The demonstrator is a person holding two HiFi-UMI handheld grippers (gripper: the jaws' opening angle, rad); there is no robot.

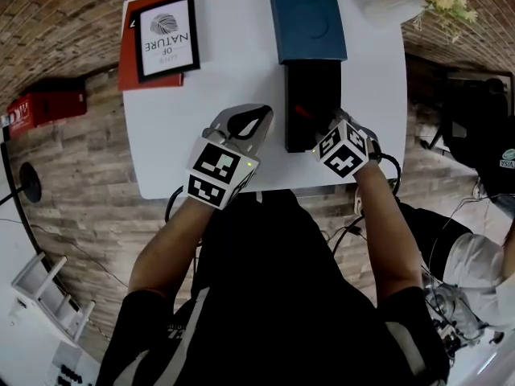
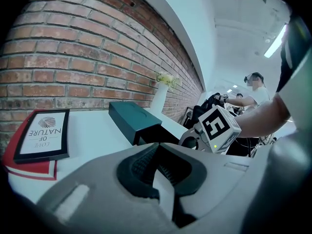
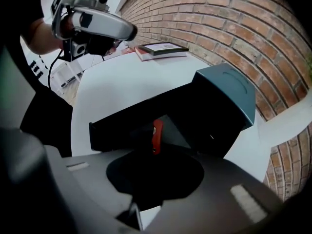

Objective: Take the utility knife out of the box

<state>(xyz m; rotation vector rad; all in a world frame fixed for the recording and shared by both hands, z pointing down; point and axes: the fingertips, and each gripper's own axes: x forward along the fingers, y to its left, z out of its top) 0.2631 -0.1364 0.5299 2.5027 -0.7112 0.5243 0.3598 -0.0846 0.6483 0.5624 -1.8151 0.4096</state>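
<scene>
Lying in an oblong black box [image 3: 136, 113] is a slim red utility knife [image 3: 157, 135].

The open box [image 1: 314, 75] admits entry only from above; its teal sleeve [image 1: 306, 18] walls the far end; bare table [image 1: 185, 87] lies leftward.

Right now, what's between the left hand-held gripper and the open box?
Nothing: only bare white table separates the left hand-held gripper from the box, seen in the head view.

The right gripper [image 1: 328, 140] hangs over the bottom right corner of the open black box [image 1: 312, 87] mid-picture, on the white table [image 1: 169, 147], with the left gripper [image 1: 259, 122] just to its left.
</scene>
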